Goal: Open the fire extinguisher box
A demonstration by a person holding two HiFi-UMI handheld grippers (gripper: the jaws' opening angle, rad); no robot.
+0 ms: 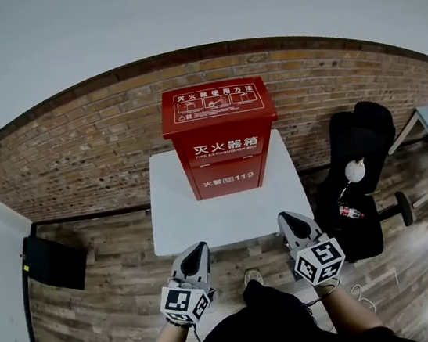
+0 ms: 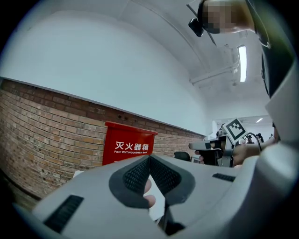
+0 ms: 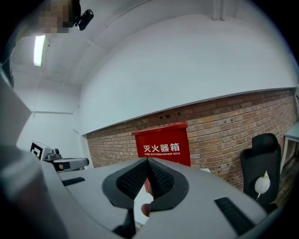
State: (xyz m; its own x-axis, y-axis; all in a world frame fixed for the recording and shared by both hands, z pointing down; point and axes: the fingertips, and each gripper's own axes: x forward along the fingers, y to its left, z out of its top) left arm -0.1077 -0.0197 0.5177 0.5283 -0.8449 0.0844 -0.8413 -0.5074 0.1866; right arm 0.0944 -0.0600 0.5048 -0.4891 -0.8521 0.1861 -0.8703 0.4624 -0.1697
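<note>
- While the red fire extinguisher box (image 1: 221,137) stands upright on the far half of the white desk (image 1: 176,227), lid down and front panel closed, neither gripper touches it.
- Box: white lettering on lid and front; its back is turned to the brick wall (image 1: 93,152). Whether it touches the wall cannot be told.
- Left gripper (image 2: 148,158): jaws pressed together pad to pad, nothing between them. Held in the air at the desk's near edge, left of centre, tips aimed toward the box.
- Right gripper (image 3: 147,159): jaws likewise pressed together, empty. Held over the desk's near edge on the right, slightly further forward than the left.
- Both grippers are well apart from the box.
- Surroundings: a black office chair (image 1: 359,162) just right of the desk, with a red-labelled bottle (image 1: 349,211) lying on its seat. A black flat panel (image 1: 53,262), kind unclear, is on the wooden floor (image 1: 108,315) to the left.
</note>
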